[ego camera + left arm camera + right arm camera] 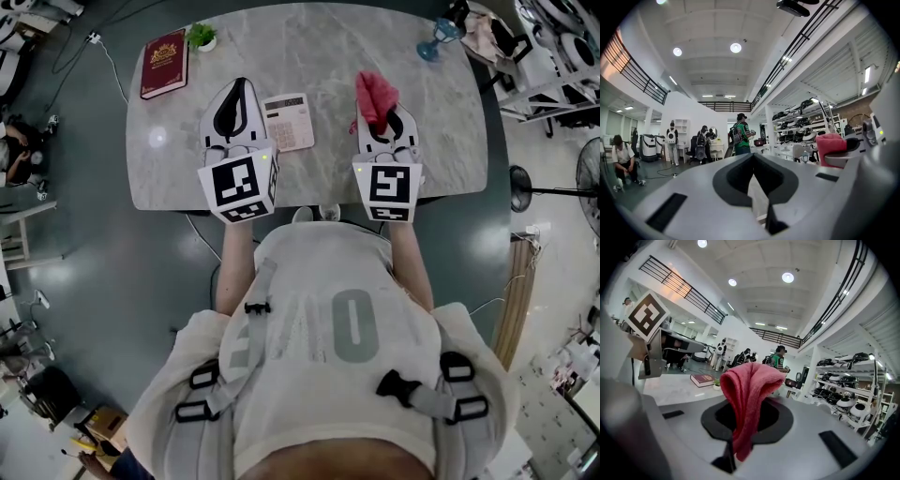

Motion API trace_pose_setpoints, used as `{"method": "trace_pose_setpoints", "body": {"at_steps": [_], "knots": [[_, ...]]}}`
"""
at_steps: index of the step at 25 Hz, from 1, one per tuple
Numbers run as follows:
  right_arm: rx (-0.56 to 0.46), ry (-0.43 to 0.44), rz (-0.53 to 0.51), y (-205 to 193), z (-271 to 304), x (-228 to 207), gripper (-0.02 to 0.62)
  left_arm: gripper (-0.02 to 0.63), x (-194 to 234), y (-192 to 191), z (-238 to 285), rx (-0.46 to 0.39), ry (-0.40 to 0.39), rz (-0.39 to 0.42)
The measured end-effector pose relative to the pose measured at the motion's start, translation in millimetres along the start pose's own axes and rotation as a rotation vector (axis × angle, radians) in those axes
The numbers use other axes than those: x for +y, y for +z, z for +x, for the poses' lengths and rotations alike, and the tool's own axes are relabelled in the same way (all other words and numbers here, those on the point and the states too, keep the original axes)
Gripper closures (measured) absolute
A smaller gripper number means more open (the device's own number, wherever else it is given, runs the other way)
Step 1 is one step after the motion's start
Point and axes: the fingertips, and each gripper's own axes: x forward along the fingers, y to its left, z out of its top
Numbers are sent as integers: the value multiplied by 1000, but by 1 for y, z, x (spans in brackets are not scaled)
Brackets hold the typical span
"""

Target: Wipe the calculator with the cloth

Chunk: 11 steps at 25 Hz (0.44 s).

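Head view: on a grey table (309, 178) the calculator (288, 122) lies flat between the two grippers, just to the 3 o'clock side of the left gripper (238, 89) and apart from it. The right gripper (380, 120) is at 3 o'clock from the calculator and grasps a red cloth (375, 97), which bunches up above its tips, clear of the calculator. A book (164, 64) lies at the table's 10 o'clock corner with a small plant (201, 37) just beside it. A blue glass (436, 39) stands at 1 o'clock.

Left gripper view: the jaws are clenched together with nothing between them. The cloth (830, 146) shows at 3 o'clock. People stand in the hall beyond.

Right gripper view: the jaws are clamped on the cloth (749, 394), which rises from them, folds over and hangs down the front. The book (705, 379) and plant (717, 382) sit at 9 o'clock, and the left gripper's marker cube (647, 315) is at 10 o'clock.
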Motion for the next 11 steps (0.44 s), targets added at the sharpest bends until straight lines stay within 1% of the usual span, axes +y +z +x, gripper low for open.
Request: {"method": "trace_pose_setpoints", "body": {"at_steps": [11], "knots": [[10,5,32,-9,1,-2,540,584,1,-4,1,19,11,17]]}}
